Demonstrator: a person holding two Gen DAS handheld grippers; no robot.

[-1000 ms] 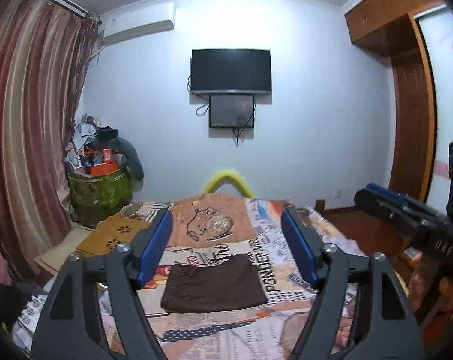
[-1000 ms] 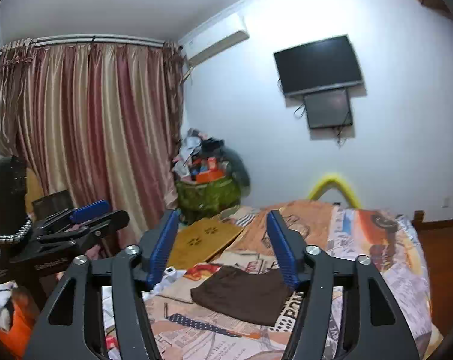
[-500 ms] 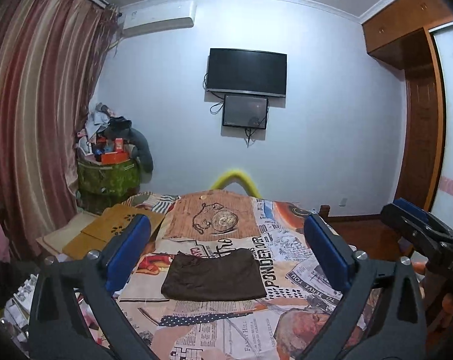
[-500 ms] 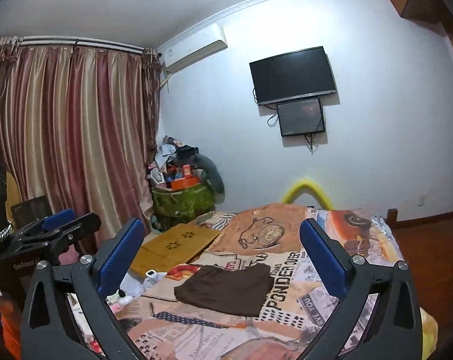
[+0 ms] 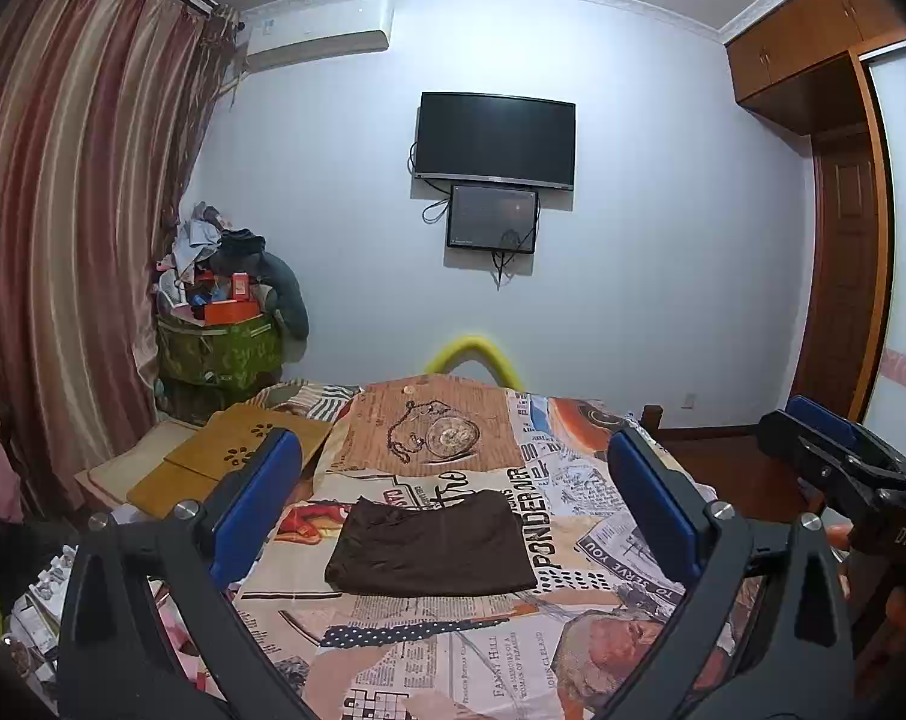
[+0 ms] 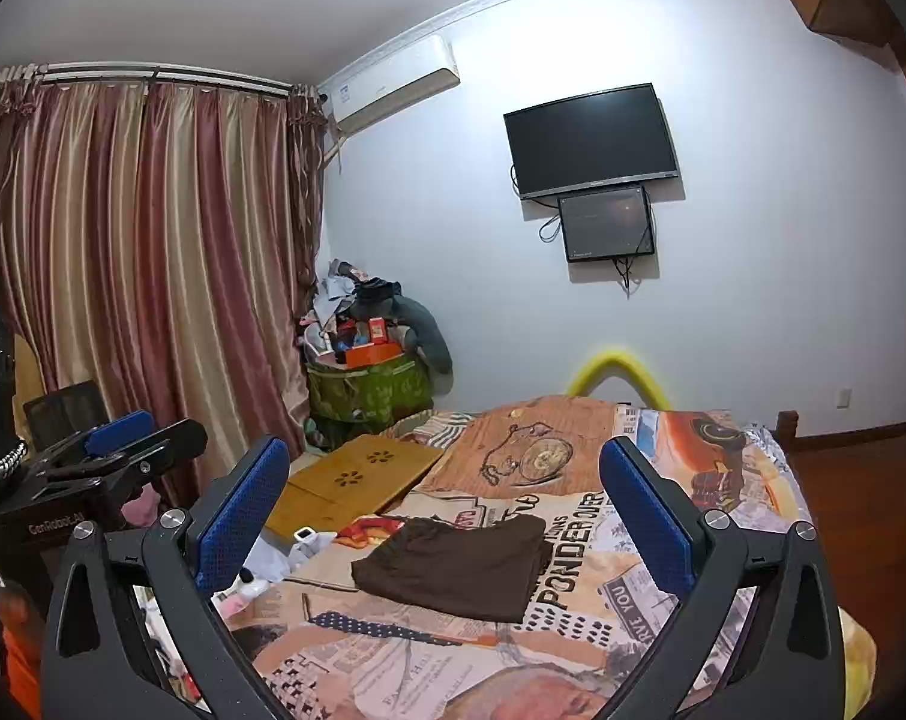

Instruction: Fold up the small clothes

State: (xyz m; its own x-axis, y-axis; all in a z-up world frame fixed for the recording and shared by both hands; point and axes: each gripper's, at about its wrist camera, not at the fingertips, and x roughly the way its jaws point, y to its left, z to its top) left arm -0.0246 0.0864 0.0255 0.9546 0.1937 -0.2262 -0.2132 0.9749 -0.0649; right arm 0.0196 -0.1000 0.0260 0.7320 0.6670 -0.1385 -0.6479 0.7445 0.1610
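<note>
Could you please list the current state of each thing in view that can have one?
brown garment: folded flat on the bed, untouched.
left gripper: open, empty.
right gripper: open, empty.
television: screen dark.
curtains: drawn shut.
green basket: piled full.
wooden lap desk: lying flat beside the bed cover.

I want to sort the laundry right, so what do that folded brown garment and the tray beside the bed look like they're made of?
Brown garment: soft matte knit, probably cotton; limp, gently creased. Tray: likely bamboo or light wood; smooth yellowish, cut-out flower holes.
</note>
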